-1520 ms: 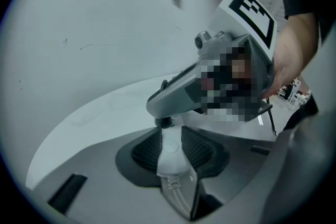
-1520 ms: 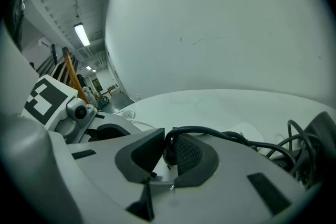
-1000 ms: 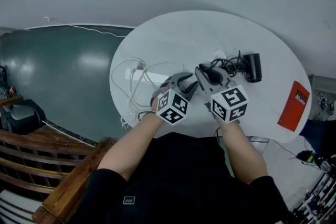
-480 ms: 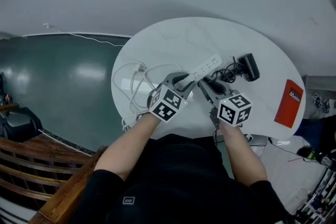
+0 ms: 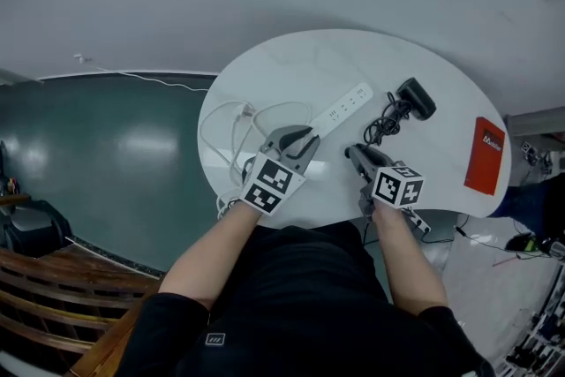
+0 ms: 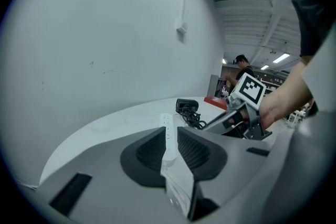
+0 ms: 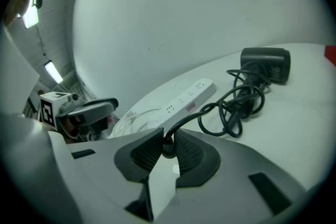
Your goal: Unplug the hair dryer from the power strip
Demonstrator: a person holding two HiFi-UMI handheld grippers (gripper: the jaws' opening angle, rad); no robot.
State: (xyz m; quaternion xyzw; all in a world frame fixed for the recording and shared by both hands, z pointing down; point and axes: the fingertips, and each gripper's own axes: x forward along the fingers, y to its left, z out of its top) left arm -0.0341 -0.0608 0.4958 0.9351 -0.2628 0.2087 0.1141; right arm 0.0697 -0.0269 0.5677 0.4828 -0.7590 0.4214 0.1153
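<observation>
A white power strip (image 5: 340, 110) lies slantwise on the round white table (image 5: 291, 57), and the sockets that show in the right gripper view (image 7: 184, 97) hold nothing. The black hair dryer (image 5: 417, 98) lies at the right, its black cord (image 5: 384, 128) coiled beside it. My right gripper (image 5: 360, 156) is shut on the cord's black plug (image 7: 168, 148), clear of the strip. My left gripper (image 5: 300, 139) hovers at the strip's near end. Its jaws are closing with nothing pressed between them. The strip (image 6: 167, 128) shows through their gap.
A white cable (image 5: 234, 128) loops over the table's left part and down its edge. A red flat box (image 5: 484, 156) lies at the right rim. A dark green floor lies left of the table, a grey wall behind it.
Both grippers have drawn back from the strip toward the table's near edge. The right one carried the plug away with it. The left one's jaws have narrowed.
</observation>
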